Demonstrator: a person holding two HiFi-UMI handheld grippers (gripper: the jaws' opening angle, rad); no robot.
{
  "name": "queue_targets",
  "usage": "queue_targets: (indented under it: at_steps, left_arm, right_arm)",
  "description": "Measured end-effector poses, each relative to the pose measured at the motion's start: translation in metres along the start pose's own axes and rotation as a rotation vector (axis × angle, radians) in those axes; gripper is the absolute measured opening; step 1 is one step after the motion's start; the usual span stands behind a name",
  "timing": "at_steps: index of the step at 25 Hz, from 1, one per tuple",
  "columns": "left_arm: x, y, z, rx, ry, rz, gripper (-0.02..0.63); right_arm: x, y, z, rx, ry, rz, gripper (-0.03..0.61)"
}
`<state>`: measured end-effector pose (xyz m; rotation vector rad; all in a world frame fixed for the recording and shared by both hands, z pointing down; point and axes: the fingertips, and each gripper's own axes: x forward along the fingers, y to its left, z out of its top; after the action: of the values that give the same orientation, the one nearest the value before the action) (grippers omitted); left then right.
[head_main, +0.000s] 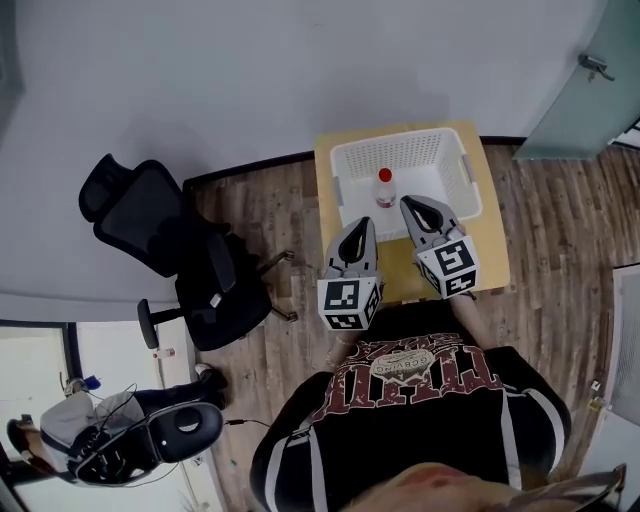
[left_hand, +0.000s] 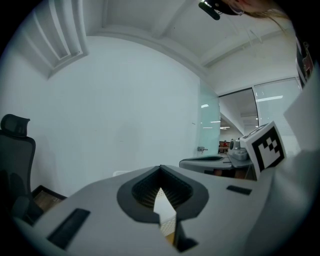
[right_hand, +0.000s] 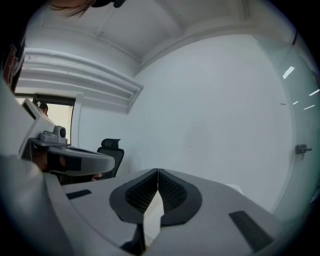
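- Plainly, the left gripper (head_main: 361, 232) hovers over the table's (head_main: 493, 242) near edge, jaws shut on nothing; pushed forward closed, it could, I judge, topple the bottle (head_main: 385, 190).
- The bottle stands upright in the white basket (head_main: 395, 142), red cap up, long axis vertical.
- The right gripper (head_main: 412, 208), likewise closed and empty, sits near it.

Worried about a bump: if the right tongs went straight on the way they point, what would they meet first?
Likely the bare wall: the right tongs aim at it, seemingly passing over the white basket and red-capped bottle, though their height is unclear.
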<state>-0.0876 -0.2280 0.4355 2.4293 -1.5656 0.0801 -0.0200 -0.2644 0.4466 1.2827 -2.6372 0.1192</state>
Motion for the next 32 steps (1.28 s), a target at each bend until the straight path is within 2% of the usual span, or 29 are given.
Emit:
queue_targets:
  at_steps: [4, 12, 20, 22, 29, 32]
  left_arm:
    - [0.004, 0.012, -0.002, -0.008, 0.015, 0.03, 0.026]
    - [0.012, 0.033, -0.004, -0.02, 0.025, 0.073, 0.028]
    - [0.008, 0.045, -0.01, -0.039, 0.04, 0.119, 0.028]
    - [0.005, 0.049, -0.012, -0.044, 0.046, 0.132, 0.028]
    - [-0.003, 0.063, -0.017, -0.061, 0.05, 0.179, 0.028]
    - [-0.005, 0.066, -0.018, -0.066, 0.048, 0.194, 0.028]
  right_arm:
    - [0.02, -0.001, -0.01, 0.027, 0.033, 0.039, 0.017]
    - [0.063, -0.01, -0.033, -0.024, 0.125, 0.066, 0.017]
    - [0.093, -0.019, -0.056, -0.033, 0.221, 0.088, 0.024]
    - [0.099, -0.021, -0.062, -0.04, 0.242, 0.088, 0.071]
    - [0.119, -0.032, -0.084, -0.06, 0.314, 0.078, 0.138]
    - [0.127, -0.035, -0.093, -0.023, 0.365, 0.101, 0.164]
